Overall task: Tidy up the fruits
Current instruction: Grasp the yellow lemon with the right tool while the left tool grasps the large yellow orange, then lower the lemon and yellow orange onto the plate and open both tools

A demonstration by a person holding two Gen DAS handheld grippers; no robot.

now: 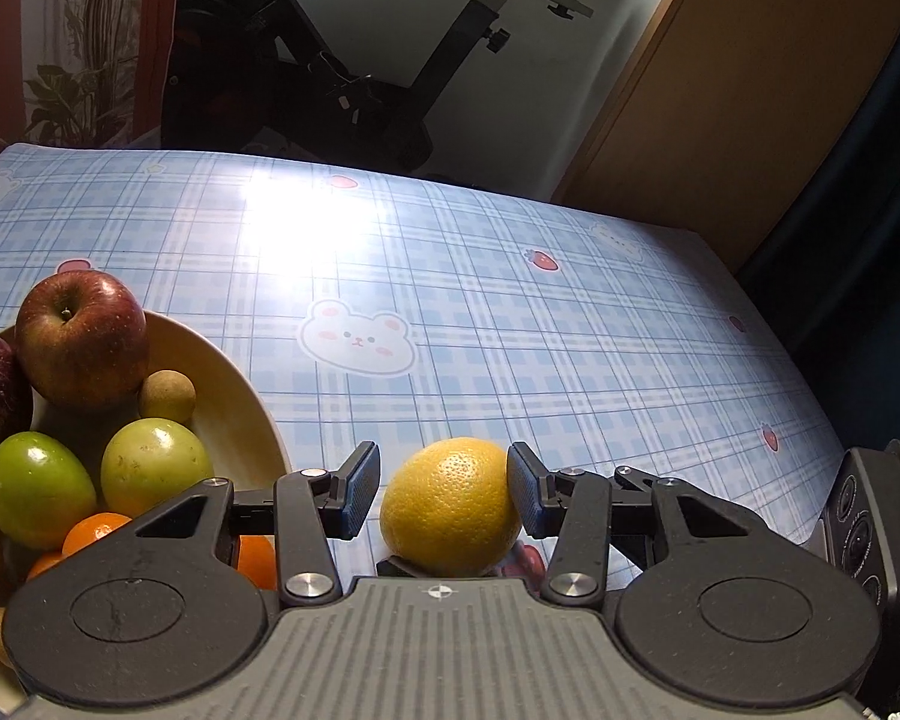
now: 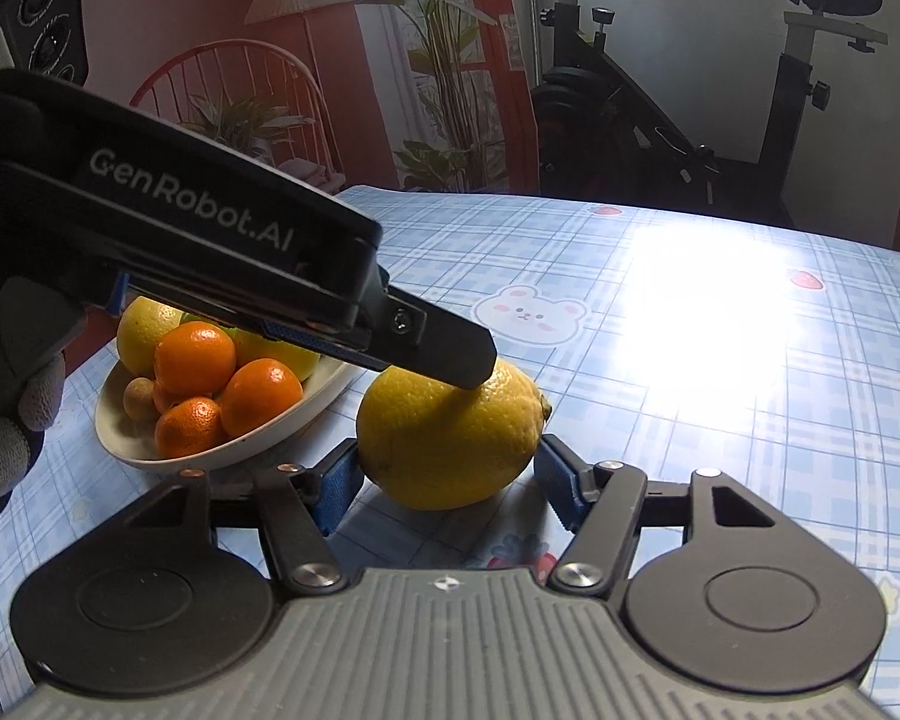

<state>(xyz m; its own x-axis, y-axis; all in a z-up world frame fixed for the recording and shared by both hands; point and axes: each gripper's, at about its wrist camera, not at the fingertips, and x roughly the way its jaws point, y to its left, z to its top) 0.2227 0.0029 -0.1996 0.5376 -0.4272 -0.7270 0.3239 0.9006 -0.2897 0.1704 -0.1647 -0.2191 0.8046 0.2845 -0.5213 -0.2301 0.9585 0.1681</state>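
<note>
A yellow lemon (image 1: pixel 450 507) lies on the checked tablecloth just right of the cream fruit bowl (image 1: pixel 228 384). My left gripper (image 1: pixel 444 495) is open around it; the right pad touches the lemon and the left pad stands a little apart. In the right wrist view the lemon (image 2: pixel 444 441) sits between the open fingers of my right gripper (image 2: pixel 447 480), its left pad touching or nearly so, the right pad apart. The left gripper (image 2: pixel 438 354) reaches in from the left over the lemon's top. The bowl (image 2: pixel 168 453) holds an apple (image 1: pixel 81 339), green fruits (image 1: pixel 156 459), mandarins (image 2: pixel 195 357) and another lemon.
The table (image 1: pixel 510 312) has a blue plaid cloth with bear and strawberry prints and a bright glare patch. An exercise bike (image 2: pixel 660 120) stands behind the far edge, a wooden door (image 1: pixel 750 90) at the right. A gloved hand (image 2: pixel 6 420) holds the left gripper.
</note>
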